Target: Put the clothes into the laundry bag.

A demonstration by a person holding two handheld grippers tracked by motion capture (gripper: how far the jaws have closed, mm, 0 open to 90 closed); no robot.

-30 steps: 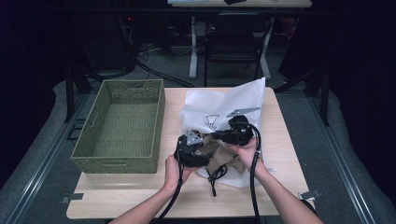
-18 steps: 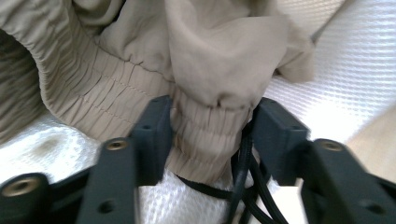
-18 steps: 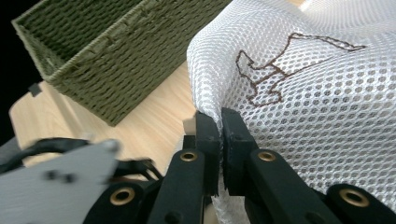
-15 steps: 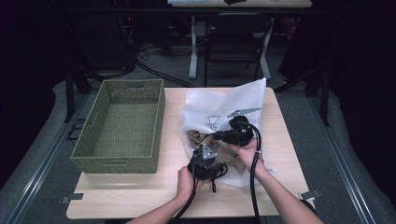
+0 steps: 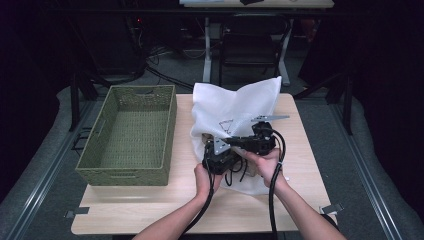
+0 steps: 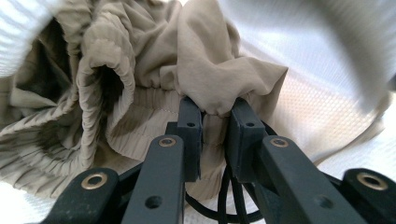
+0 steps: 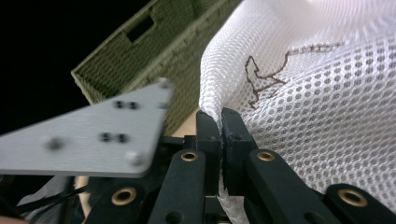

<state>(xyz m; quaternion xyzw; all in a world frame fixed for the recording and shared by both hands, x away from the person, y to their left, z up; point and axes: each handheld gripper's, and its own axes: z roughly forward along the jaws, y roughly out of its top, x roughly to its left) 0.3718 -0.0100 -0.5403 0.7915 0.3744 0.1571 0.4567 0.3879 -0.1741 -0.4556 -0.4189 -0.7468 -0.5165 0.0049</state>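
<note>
Right gripper (image 7: pixel 219 122) clamps the mesh bag's (image 7: pixel 317 107) rim while the left gripper (image 6: pixel 215 114), jaws just closing, pinches the beige garment (image 6: pixel 140 79), apparently ready to draw it out toward the basket (image 5: pixel 131 132).

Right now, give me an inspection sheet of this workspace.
Surface: light wooden table, bare near the front edge.
Job's things: white mesh laundry bag lying open; beige pleated garment bunched at its mouth.
Clutter: green woven basket, nothing seen inside.
Grippers: left gripper just closed onto a garment fold; right gripper clamps the bag's edge.
Cables: black cables trail off the table's front.
Surroundings: dark room, table legs behind.
</note>
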